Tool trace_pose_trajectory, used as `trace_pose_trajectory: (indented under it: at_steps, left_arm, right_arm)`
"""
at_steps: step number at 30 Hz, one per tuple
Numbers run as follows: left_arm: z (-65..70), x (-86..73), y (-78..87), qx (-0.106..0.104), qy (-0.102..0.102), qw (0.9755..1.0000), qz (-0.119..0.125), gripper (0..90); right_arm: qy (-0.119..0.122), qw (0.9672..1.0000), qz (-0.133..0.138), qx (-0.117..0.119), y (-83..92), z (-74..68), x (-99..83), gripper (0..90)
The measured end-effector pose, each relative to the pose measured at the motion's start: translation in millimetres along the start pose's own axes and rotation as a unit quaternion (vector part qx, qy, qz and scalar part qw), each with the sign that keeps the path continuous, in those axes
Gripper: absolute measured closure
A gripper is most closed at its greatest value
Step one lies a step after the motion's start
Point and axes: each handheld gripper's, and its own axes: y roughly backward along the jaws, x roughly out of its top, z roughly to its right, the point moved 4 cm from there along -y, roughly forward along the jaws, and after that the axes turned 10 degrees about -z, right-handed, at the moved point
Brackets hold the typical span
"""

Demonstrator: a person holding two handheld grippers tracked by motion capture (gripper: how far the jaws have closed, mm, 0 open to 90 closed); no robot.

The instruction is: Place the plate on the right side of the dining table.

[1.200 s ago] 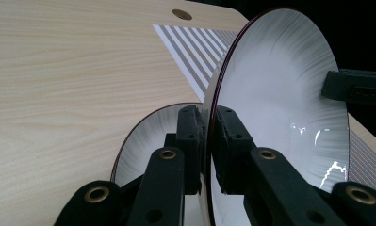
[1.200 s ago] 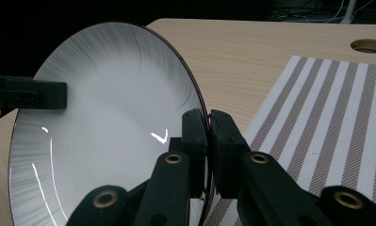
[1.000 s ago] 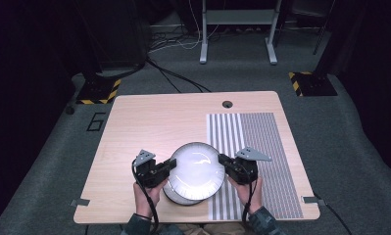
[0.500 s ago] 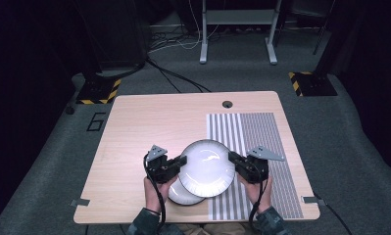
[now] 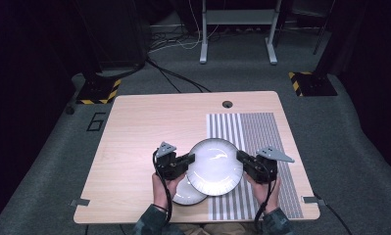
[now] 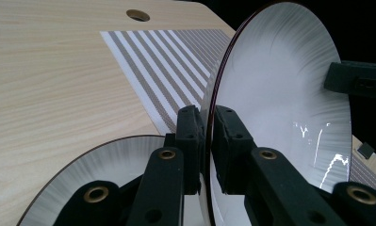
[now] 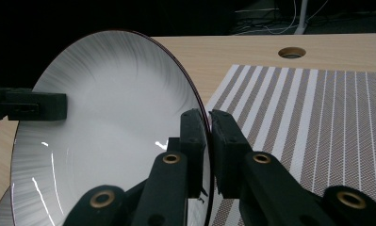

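A white plate [image 5: 214,165] with a dark rim hangs above the table, held from both sides. My left gripper [image 5: 189,160] is shut on its left rim and my right gripper [image 5: 240,156] on its right rim. The left gripper view has the jaws pinching the rim of this plate [image 6: 280,94], with the other gripper's jaw at the far edge. In the right gripper view the same plate [image 7: 105,122] is clamped at its near rim. A second white plate [image 5: 187,193] lies on the table below, partly covered by the lifted one, and appears as the lower plate [image 6: 105,169] under the left jaws.
A striped grey-and-white mat [image 5: 254,147] covers the right part of the wooden table [image 5: 149,127]. A round cable hole [image 5: 227,104] sits near the far edge. Beyond the table are cables, a metal stand and hazard-taped feet on the grey floor.
Both grippers have carried the upper plate to the right and slightly away, off the lower plate, which is now partly uncovered at the near left.
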Motion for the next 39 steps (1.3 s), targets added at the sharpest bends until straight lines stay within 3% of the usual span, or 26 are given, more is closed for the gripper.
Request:
trace_pose_trajectory:
  at_steps: [18,39]
  left_arm:
    - [15.4,11.6,-24.0,-0.014,-0.015,0.9997,-0.010,80.3]
    - [26.0,30.8,-53.4,-0.026,-0.017,0.9992,-0.025,79.5]
  right_arm:
    - [-0.023,0.9995,0.005,-0.019,12.1,23.7,-4.1,83.5]
    - [-0.035,0.9984,0.007,-0.044,19.9,48.7,2.2,83.5]
